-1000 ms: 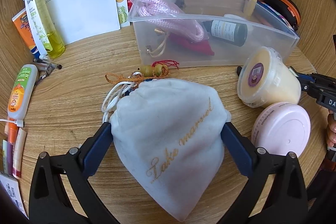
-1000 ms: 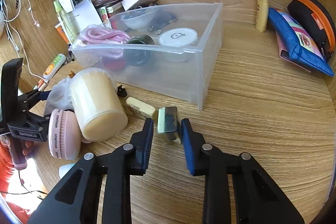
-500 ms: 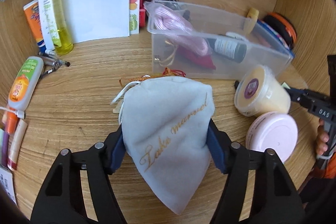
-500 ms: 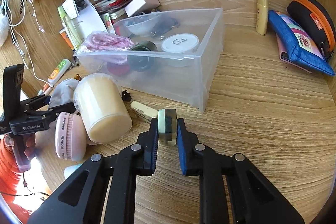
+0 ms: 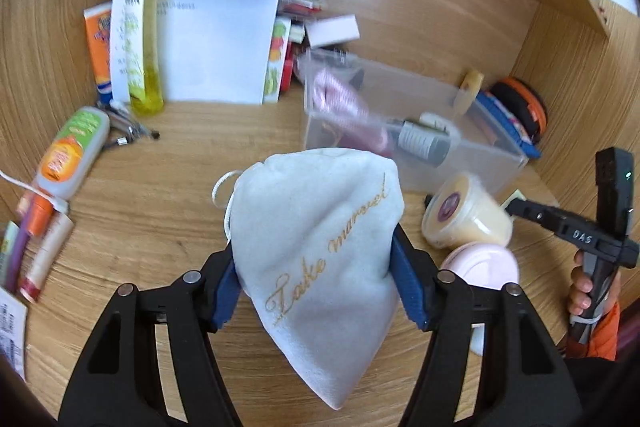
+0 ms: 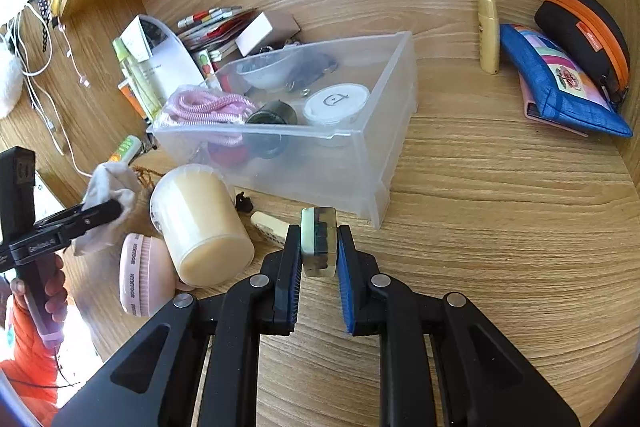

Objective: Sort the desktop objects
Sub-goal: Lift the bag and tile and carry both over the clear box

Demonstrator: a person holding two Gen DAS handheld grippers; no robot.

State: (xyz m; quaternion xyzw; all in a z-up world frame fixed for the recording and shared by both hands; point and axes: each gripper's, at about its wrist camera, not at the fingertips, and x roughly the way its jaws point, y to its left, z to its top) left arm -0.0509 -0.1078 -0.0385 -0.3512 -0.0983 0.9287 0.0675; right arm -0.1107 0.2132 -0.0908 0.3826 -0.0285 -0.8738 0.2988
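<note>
My left gripper [image 5: 316,271] is shut on a pale grey drawstring pouch [image 5: 320,227] with gold lettering and holds it above the desk. The pouch also shows in the right wrist view [image 6: 108,203]. My right gripper [image 6: 319,247] is shut on a small pale green and dark block [image 6: 319,241] and holds it just in front of the clear plastic bin [image 6: 360,163]. The bin [image 5: 480,147] holds a pink rope [image 6: 208,107], a dark bottle [image 6: 272,123] and a white round lid [image 6: 336,101].
A cream tub [image 6: 200,227] and a pink round case [image 6: 136,275] lie left of the block. A blue pouch [image 6: 560,83], a black and orange case [image 6: 580,23] and a yellow tube [image 6: 489,35] lie at the right. Papers [image 5: 212,39] and bottles stand at the back left.
My left gripper closed on the pouch and lifted it off the desk. My right gripper closed on the block and raised it slightly.
</note>
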